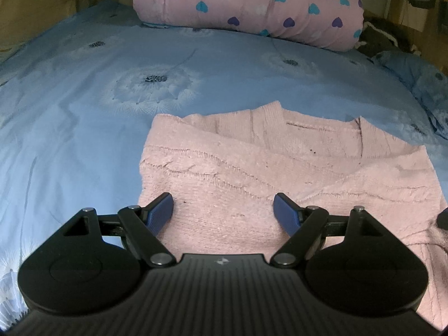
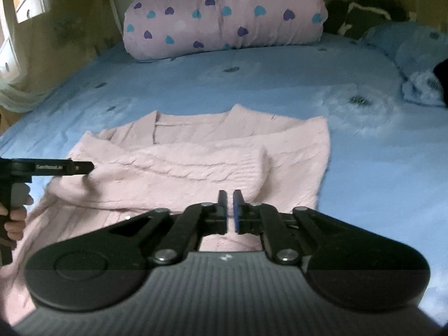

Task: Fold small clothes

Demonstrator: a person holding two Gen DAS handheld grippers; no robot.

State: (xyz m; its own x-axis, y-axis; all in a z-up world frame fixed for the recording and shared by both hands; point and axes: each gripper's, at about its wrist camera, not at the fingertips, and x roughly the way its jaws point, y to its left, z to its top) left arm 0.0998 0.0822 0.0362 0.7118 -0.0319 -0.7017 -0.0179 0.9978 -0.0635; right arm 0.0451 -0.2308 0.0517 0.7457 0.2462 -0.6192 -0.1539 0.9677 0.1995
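A pink knitted sweater (image 1: 252, 168) lies on the blue bed sheet (image 1: 84, 112), collar away from me, with its sleeves folded across the body. It also shows in the right wrist view (image 2: 196, 156). My left gripper (image 1: 223, 203) is open, its blue pads hovering over the sweater's near left part. It appears from the side in the right wrist view (image 2: 81, 167), at the sweater's left edge, held by a hand. My right gripper (image 2: 229, 196) has its jaws nearly together with a thin gap and nothing between them, above the sweater's near middle, beside the folded sleeve cuff.
A rolled pink quilt with heart prints (image 1: 249, 5) lies at the far end of the bed; it also shows in the right wrist view (image 2: 224, 14). A blue pillow (image 2: 414, 44) and dark items (image 1: 383, 36) sit at the far right. Bare sheet stretches left of the sweater.
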